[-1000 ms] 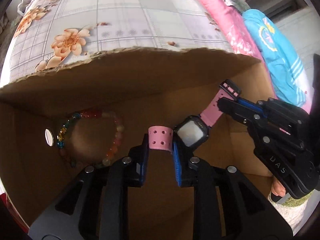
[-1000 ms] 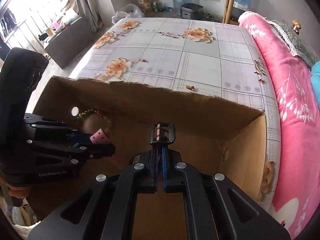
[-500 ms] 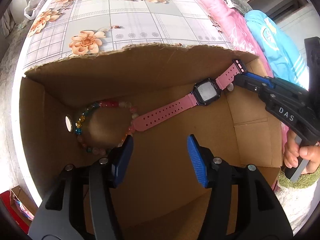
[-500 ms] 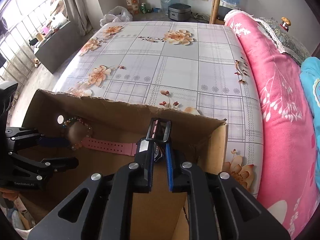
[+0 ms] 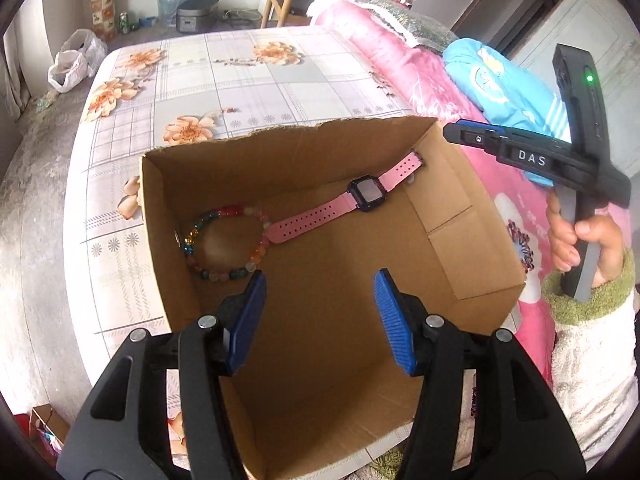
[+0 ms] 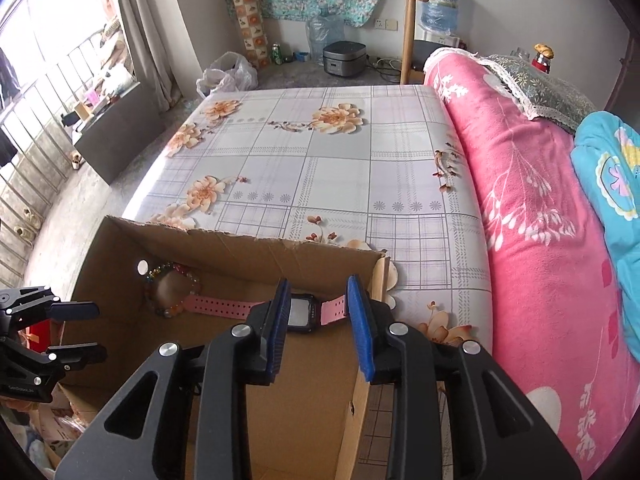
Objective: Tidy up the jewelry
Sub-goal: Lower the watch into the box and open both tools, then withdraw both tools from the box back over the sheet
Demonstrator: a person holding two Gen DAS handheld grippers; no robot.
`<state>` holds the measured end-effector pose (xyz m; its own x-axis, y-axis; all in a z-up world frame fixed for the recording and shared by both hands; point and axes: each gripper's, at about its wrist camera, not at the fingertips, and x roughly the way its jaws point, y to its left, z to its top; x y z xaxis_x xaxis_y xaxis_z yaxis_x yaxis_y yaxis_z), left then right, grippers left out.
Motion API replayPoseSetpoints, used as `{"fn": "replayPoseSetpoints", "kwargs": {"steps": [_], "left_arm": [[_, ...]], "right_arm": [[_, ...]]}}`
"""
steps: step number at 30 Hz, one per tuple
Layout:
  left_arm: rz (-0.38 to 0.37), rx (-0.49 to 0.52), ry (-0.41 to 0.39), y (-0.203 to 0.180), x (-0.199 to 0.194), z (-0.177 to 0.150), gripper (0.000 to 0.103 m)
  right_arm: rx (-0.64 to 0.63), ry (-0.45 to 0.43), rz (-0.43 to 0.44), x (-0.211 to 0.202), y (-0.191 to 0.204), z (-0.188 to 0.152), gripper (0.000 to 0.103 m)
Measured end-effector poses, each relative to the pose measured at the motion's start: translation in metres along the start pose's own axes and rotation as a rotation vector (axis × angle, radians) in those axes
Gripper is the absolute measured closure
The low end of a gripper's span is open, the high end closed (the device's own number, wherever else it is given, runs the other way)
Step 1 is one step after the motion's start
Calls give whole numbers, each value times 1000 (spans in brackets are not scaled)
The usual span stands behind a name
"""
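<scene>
A pink watch (image 5: 344, 204) (image 6: 248, 306) with a dark square face lies flat on the floor of an open cardboard box (image 5: 472, 208) (image 6: 240, 248). A multicoloured bead bracelet (image 5: 224, 240) (image 6: 172, 288) lies beside the watch's strap end, at the box's left wall. My left gripper (image 5: 318, 292) hangs open above the box's near part, nothing between its blue pads. My right gripper (image 6: 316, 300) is above the box's right side, its jaws opening and empty; the watch lies far below them. In the left wrist view the right gripper (image 5: 460, 136) is raised beyond the box's right rim.
The box stands on a bed with a floral grid-pattern sheet (image 6: 320, 168). A pink blanket (image 6: 540, 220) and a blue one (image 6: 612, 184) lie along the right. A person's hand (image 5: 576, 240) in a white sleeve holds the right gripper. Bags and appliances sit on the far floor.
Both grippers let go of the watch, which now lies flat in the box. Both have opened and risen up out of the box, so more of the bed shows.
</scene>
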<state>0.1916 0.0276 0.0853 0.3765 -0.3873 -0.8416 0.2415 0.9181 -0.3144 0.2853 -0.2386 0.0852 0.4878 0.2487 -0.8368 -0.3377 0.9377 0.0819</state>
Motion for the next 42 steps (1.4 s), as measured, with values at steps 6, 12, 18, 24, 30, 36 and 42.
{"fn": "replayPoseSetpoints", "kwargs": {"steps": [6,12,18,24,30,36,42], "left_arm": [[-47,58,-163,-5,-54,-44,40],[-58,54,-298,1,-88,-111,29],[-6,-60,-279,18,-62,-173,26],[143,-94,-155,22,1,-202,26],[351,89,-73,-2,44,-203,22],[371,46,-104,1,47,-203,7],[368,45,-113,3,45,-204,7]], "right_arm": [[49,-105,95,-52,-4,-19,74],[35,-241,141,-114,12,-91,53],[21,-290,98,-132,33,-193,36],[135,-88,-106,-58,41,-262,34],[209,22,-183,-9,34,-277,33],[95,34,-263,4,45,-268,10],[116,69,-222,6,35,-269,6]]}}
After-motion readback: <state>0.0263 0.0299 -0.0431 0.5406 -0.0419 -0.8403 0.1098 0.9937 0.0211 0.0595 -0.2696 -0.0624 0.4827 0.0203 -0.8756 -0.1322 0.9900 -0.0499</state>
